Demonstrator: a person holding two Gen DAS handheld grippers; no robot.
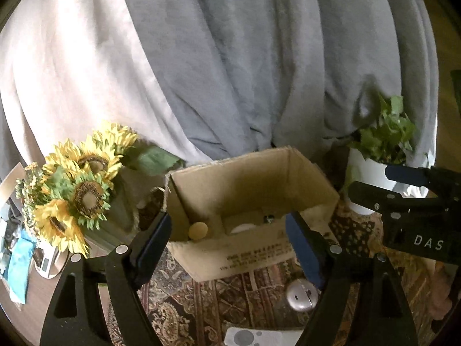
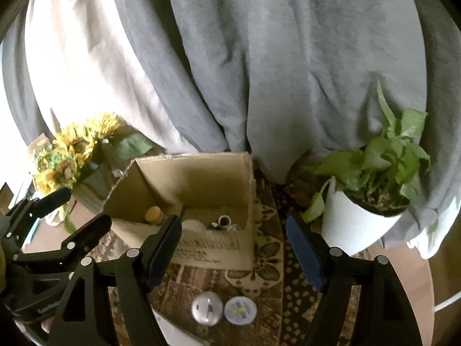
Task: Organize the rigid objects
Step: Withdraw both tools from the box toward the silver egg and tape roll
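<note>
partly, the cardboard box [image 2: 201, 248] wall hides its small contents.

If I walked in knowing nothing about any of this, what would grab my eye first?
Probably the open brown cardboard box in the middle of the patterned rug, with small items already lying inside. A bunch of yellow sunflowers stands to its left and a leafy green plant in a white pot to its right. Behind everything hangs a big grey draped cloth.
</note>
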